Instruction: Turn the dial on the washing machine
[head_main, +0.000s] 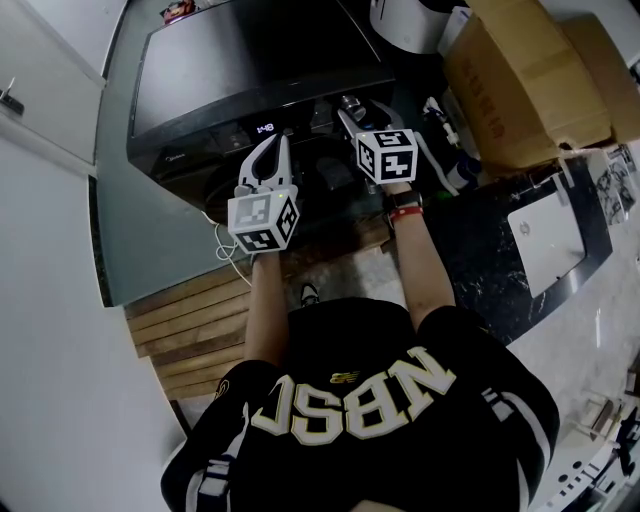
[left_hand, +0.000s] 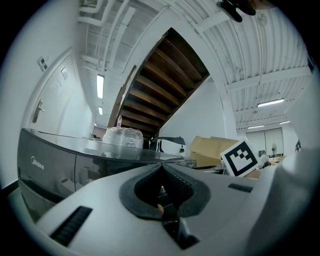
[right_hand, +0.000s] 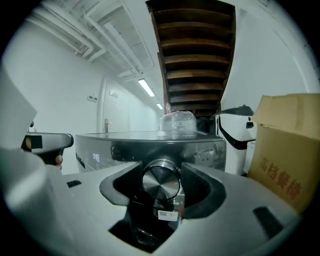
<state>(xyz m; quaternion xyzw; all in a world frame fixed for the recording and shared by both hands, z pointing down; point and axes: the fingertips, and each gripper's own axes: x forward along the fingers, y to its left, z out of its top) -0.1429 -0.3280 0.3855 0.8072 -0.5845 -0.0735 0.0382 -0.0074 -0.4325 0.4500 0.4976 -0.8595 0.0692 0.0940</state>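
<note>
— Two grippers: what is each doing?
— Right gripper (head_main: 349, 108) clamps the silver dial (right_hand: 161, 182) on the washing machine's (head_main: 250, 60) front panel; left gripper (head_main: 270, 150) is closed on nothing, near that same panel.

**Dial** (right_hand: 161, 181): a round knob with a brushed-metal face and a bright rim. It projects toward the viewer from the front control panel, to the right of the lit display (head_main: 264, 127).

**Washing machine** (head_main: 250, 60): a dark body with a flat, glossy top. It stands upright at the far side of the scene, with its panel facing near.
</note>
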